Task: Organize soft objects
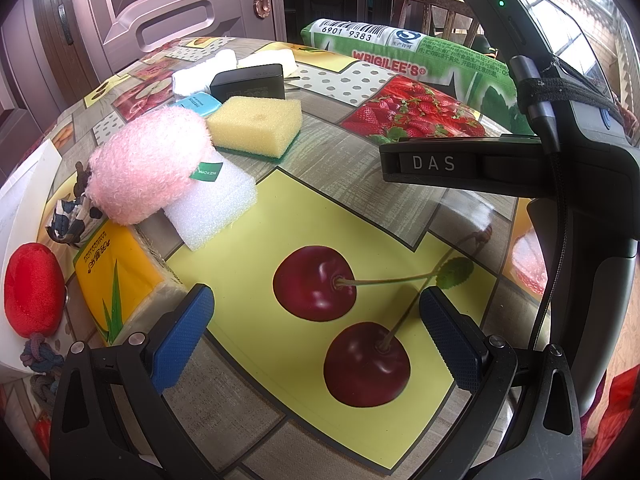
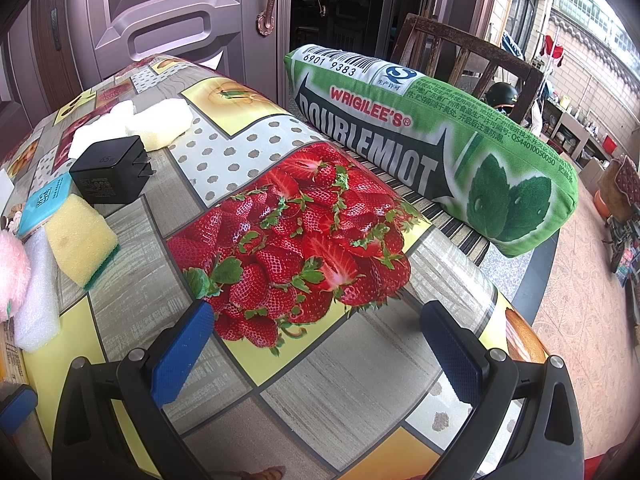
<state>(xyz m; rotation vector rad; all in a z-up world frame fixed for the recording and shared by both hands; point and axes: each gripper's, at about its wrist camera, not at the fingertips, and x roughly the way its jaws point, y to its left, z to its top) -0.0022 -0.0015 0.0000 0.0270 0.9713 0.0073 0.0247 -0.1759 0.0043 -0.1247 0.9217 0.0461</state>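
Observation:
My left gripper [image 1: 316, 328] is open and empty, low over the cherry picture on the table. To its left lie a pink plush [image 1: 148, 168], a white foam block [image 1: 212, 208], a yellow sponge [image 1: 256, 126] and a red plush [image 1: 34, 294]. My right gripper [image 2: 316, 344] is open and empty over the strawberry picture. A green gum-pack pillow [image 2: 440, 148] lies ahead of it at the table's far right edge; it also shows in the left wrist view [image 1: 404, 60]. The yellow sponge [image 2: 82, 236] and white foam block [image 2: 36, 308] show at its left.
A black charger [image 1: 248, 80], white foam pieces [image 1: 208, 66], a blue pack [image 1: 200, 105] and a yellow tissue pack [image 1: 116, 276] lie on the fruit-print table [image 1: 340, 208]. The right gripper's body [image 1: 568, 152] stands at right. A wooden chair [image 2: 472, 64] and doors are behind.

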